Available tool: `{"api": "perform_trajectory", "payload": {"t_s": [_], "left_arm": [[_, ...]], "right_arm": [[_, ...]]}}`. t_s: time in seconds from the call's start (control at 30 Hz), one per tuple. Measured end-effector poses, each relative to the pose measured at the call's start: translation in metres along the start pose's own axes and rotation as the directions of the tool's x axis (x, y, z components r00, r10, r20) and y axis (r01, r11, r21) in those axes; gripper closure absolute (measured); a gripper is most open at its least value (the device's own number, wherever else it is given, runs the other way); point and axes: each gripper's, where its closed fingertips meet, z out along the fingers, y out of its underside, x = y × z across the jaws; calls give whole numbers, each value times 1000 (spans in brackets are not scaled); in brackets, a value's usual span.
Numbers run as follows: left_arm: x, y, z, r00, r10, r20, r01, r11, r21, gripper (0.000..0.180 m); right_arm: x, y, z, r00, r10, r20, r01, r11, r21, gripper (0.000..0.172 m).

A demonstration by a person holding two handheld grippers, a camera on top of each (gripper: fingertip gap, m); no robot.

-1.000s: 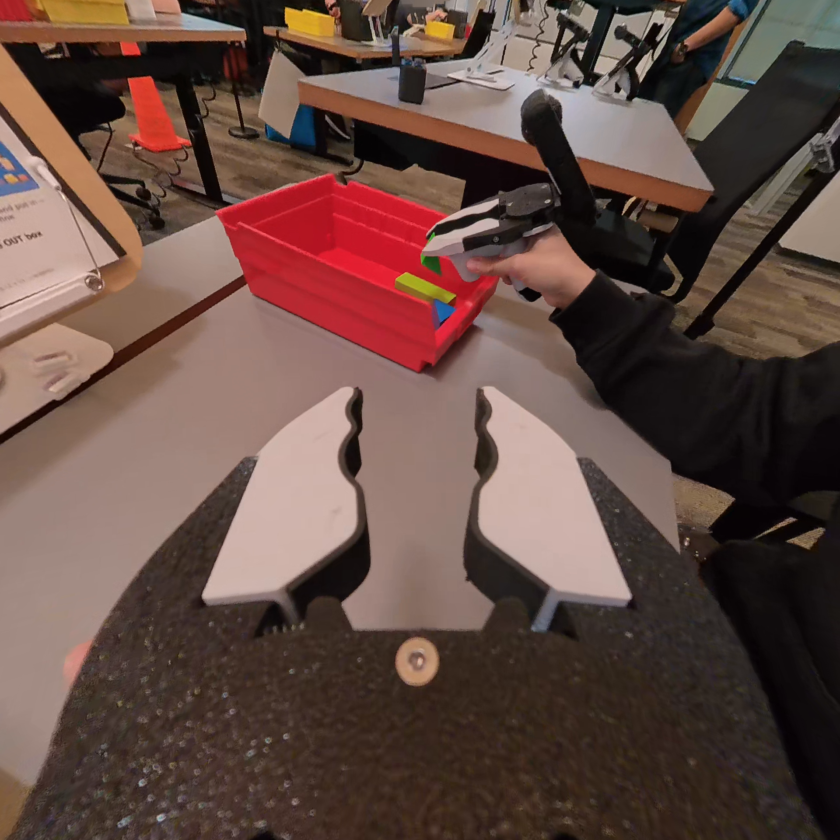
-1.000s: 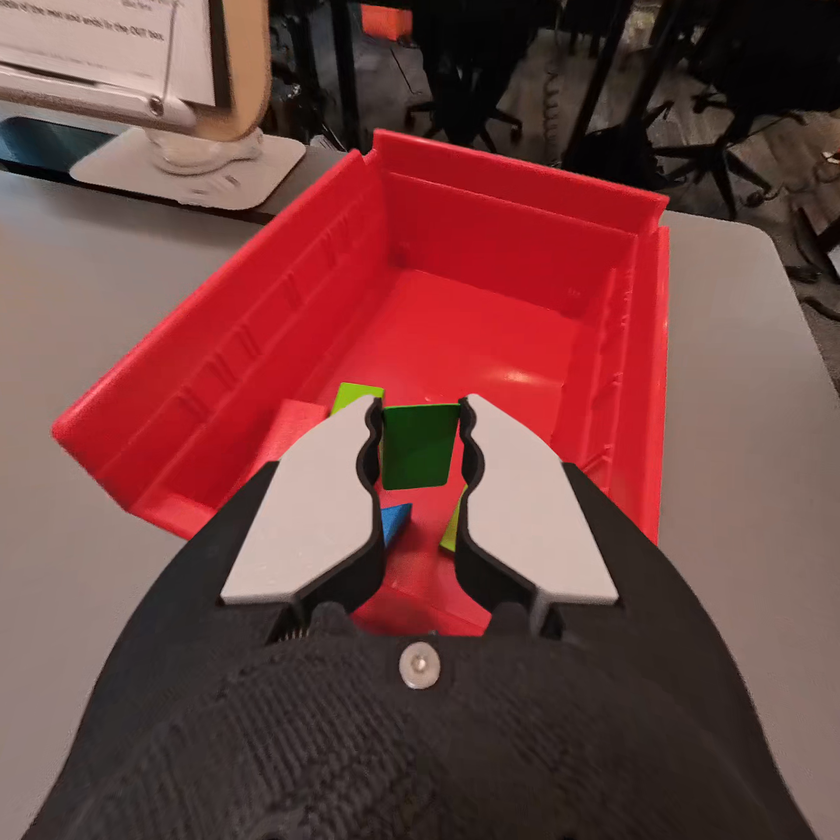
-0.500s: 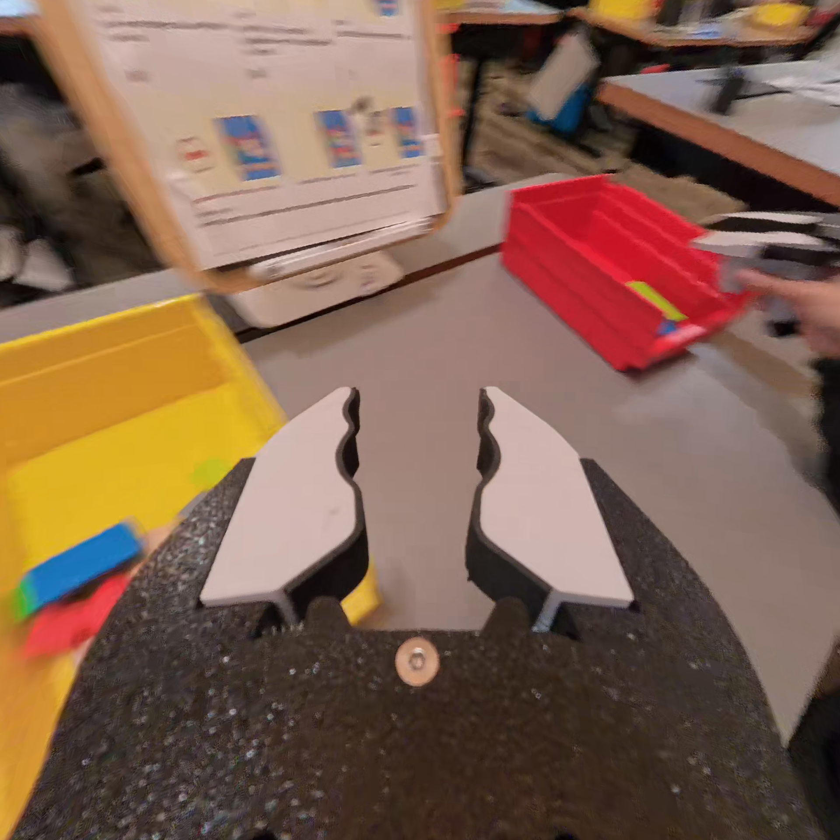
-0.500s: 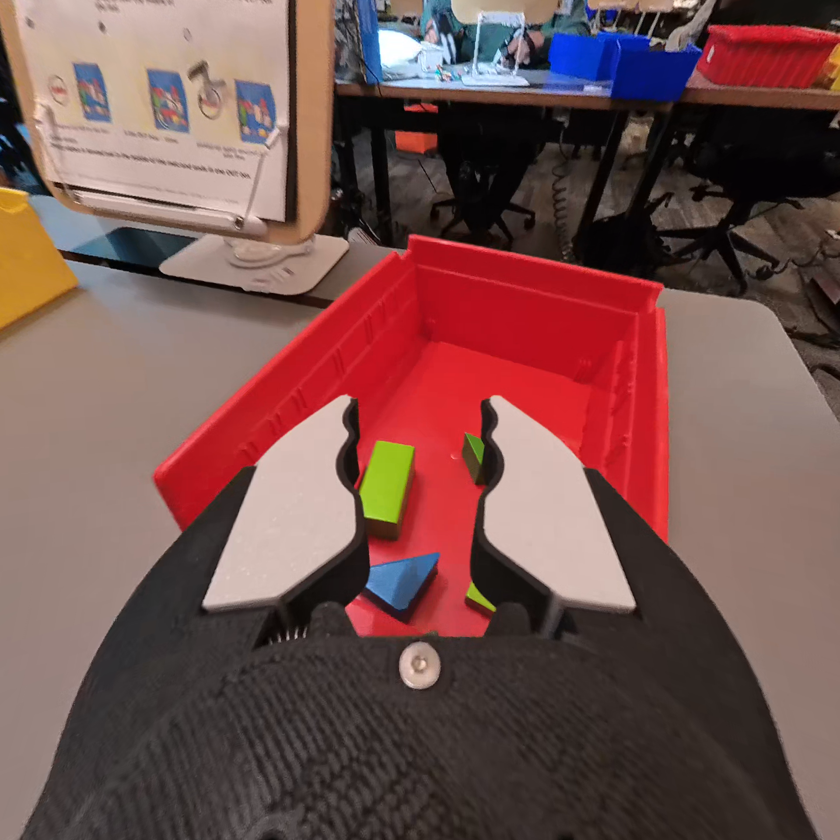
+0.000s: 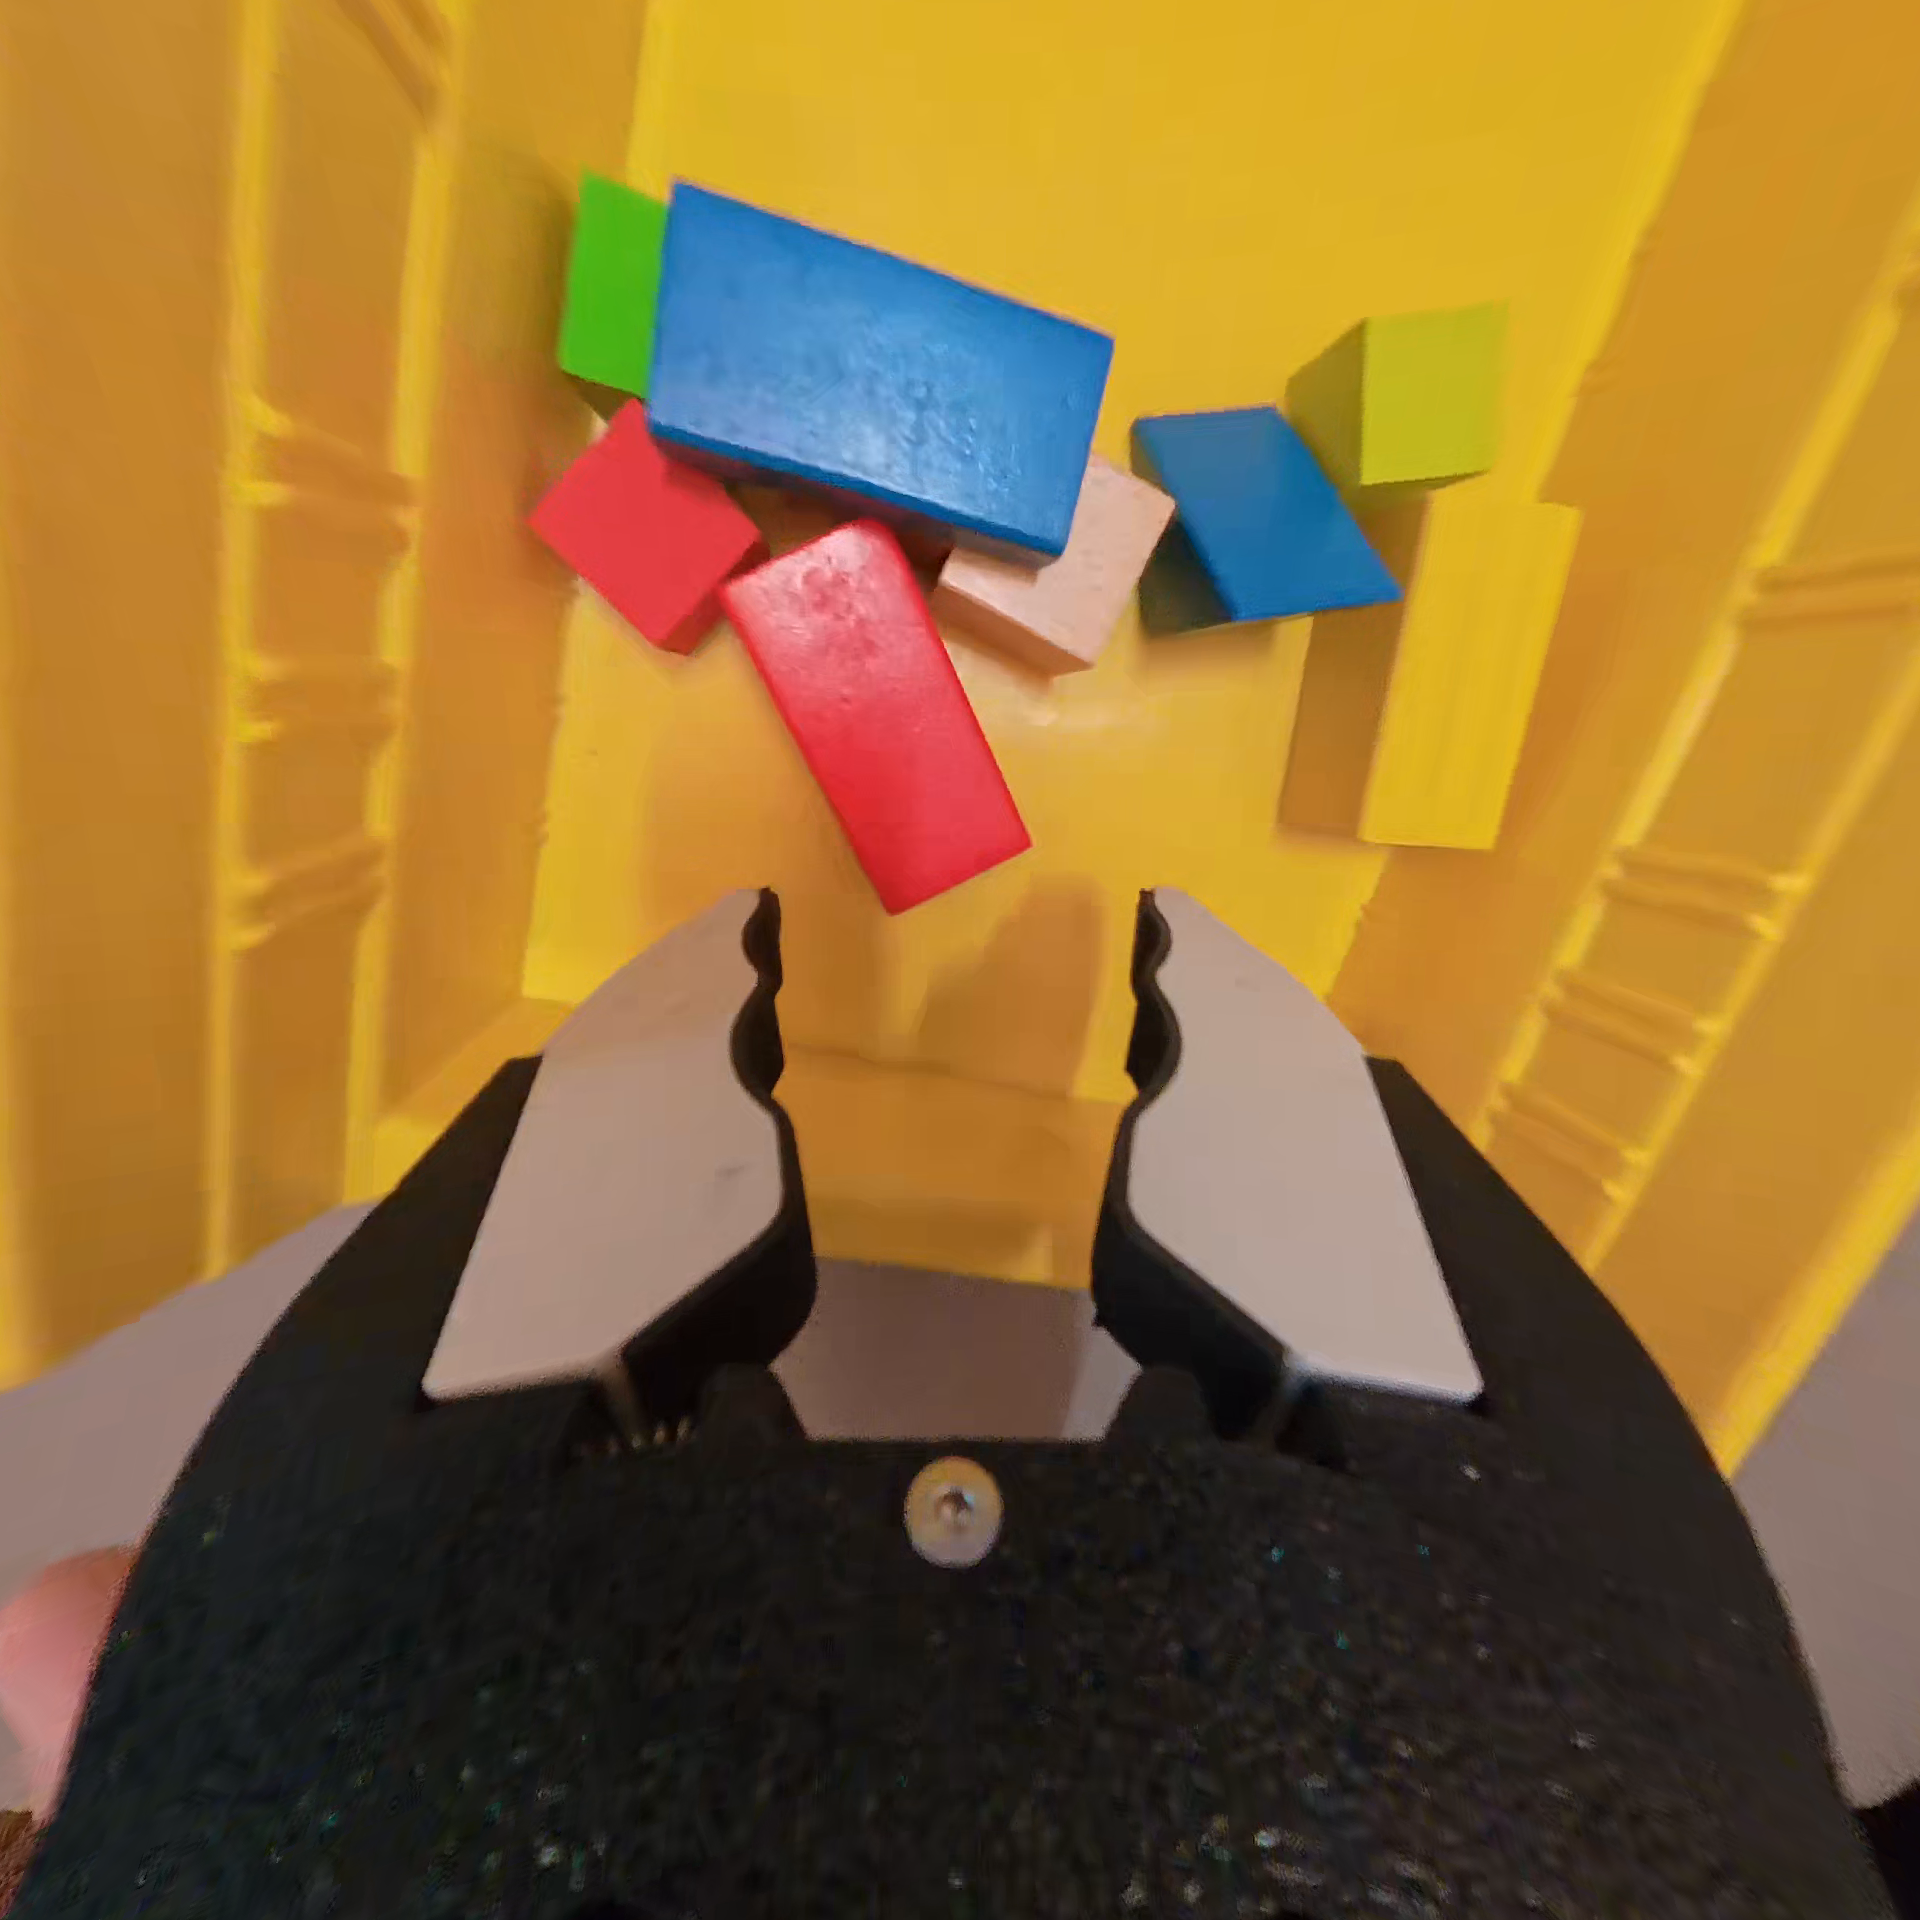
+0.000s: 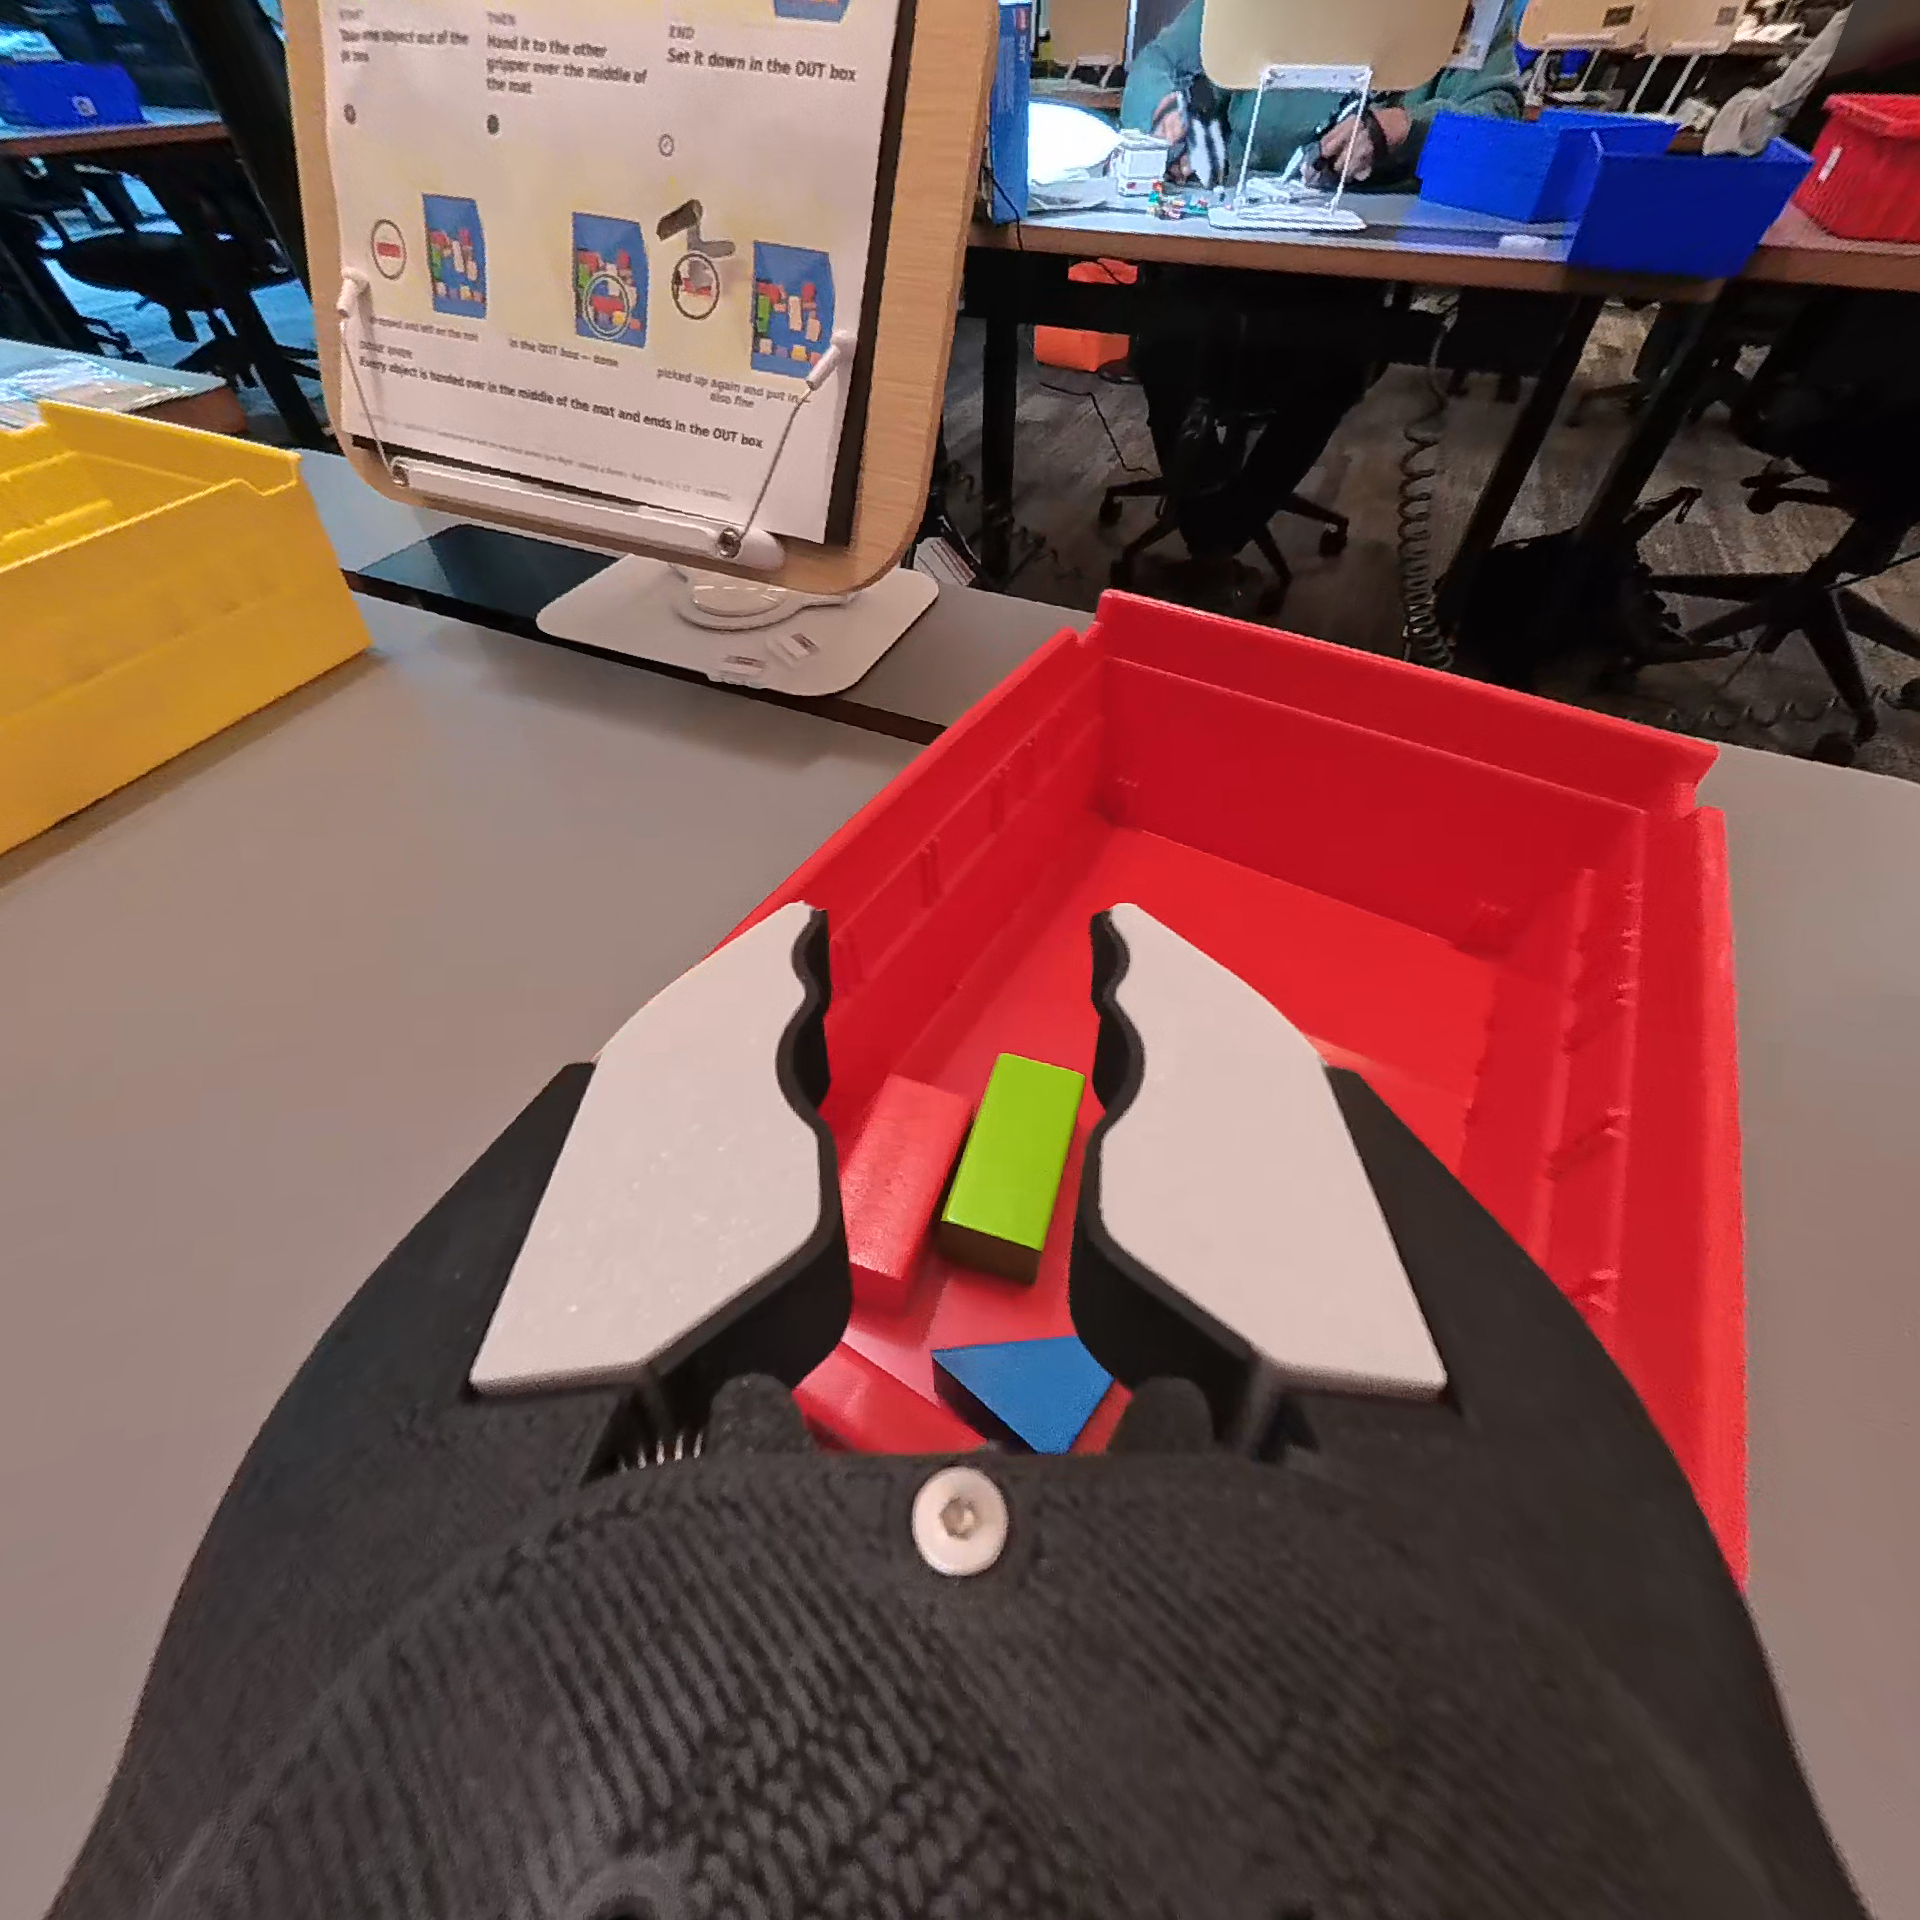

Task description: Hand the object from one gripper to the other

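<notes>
Now, the left gripper [image 5: 954, 904] hangs nose-down inside the yellow bin [image 5: 1143, 125], jaws spread wide and holding nothing at all. Just ahead of the fingertips lies a long red block [image 5: 873, 717], slanted, its near corner pointing into the gap between the jaws but clear of both pads. That looks like the pick: it sits loose at the near edge of the pile with nothing stacked on its near end. Behind it, a big blue slab [image 5: 873, 358] rides on top of a small red block [image 5: 639, 525], a bare wooden block [image 5: 1060, 582] and a green block [image 5: 608, 281], which makes those harder to lift out cleanly. Off to the right sit a blue wedge [image 5: 1262, 514], a lime cube [image 5: 1418, 400] and a yellow block [image 5: 1455, 675], nearly lost against the bin floor.

Over on the other side, the right gripper [image 6: 956, 914] waits above the near end of the red bin [image 6: 1351, 769], jaws equally wide, nothing between them. Down in that bin lie a lime-green block [image 6: 1013, 1153], a red block [image 6: 899, 1174] and a blue triangular block [image 6: 1034, 1387]. The grey worktop [image 6: 416, 935] between the bins is where the exchange would likely happen, and an instruction sheet on a stand [image 6: 623, 260] faces the operator from the back.
</notes>
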Motion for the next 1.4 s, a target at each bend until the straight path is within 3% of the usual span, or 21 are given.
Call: {"api": "perform_trajectory", "payload": {"t_s": [0.03,0.17,0.3,0.5,0.63,0.73,0.8,0.9,1.03,1.1,1.2,1.3,1.4], "left_arm": [[1,2,7,1000,-4,1,4,999,-33,116],[-7,-10,18,997,-30,71,32,999,-30,118],[-12,-8,27,996,-25,91,34,994,-107,133],[-11,-1,26,992,85,89,-72,987,-145,145],[4,-6,-10,984,176,31,-176,984,-4,146],[51,-6,-57,935,306,-181,-269,942,202,146],[101,3,-93,815,440,-378,-310,881,358,146],[175,36,-144,503,636,-586,-328,767,551,146],[244,93,-177,137,780,-611,-347,615,708,145],[269,119,-183,4,810,-586,-355,549,757,145],[295,148,-181,-105,826,-553,-384,480,789,145],[310,162,-180,-158,840,-518,-396,427,813,145],[319,169,-176,-172,836,-521,-412,419,809,145]], "right_arm": [[-2,0,1,1000,0,7,0,1000,2,123],[-15,-4,4,999,-11,44,11,1000,4,123],[-26,-2,9,997,-39,70,40,999,-11,123],[-33,-5,10,995,-37,93,38,999,-3,123],[-46,-15,8,990,-31,141,26,999,33,123],[-70,-26,7,969,-25,245,6,997,78,121],[-95,-35,7,938,-19,347,-22,993,114,116],[-149,-45,1,813,28,582,-119,986,120,105],[-213,-63,-19,584,65,809,-256,961,107,97],[-236,-69,-31,490,51,870,-286,952,105,97],[-256,-69,-40,420,29,907,-279,955,98,98],[-266,-73,-51,358,-4,934,-287,951,115,110],[-271,-70,-54,331,-19,943,-265,958,113,114]]}}
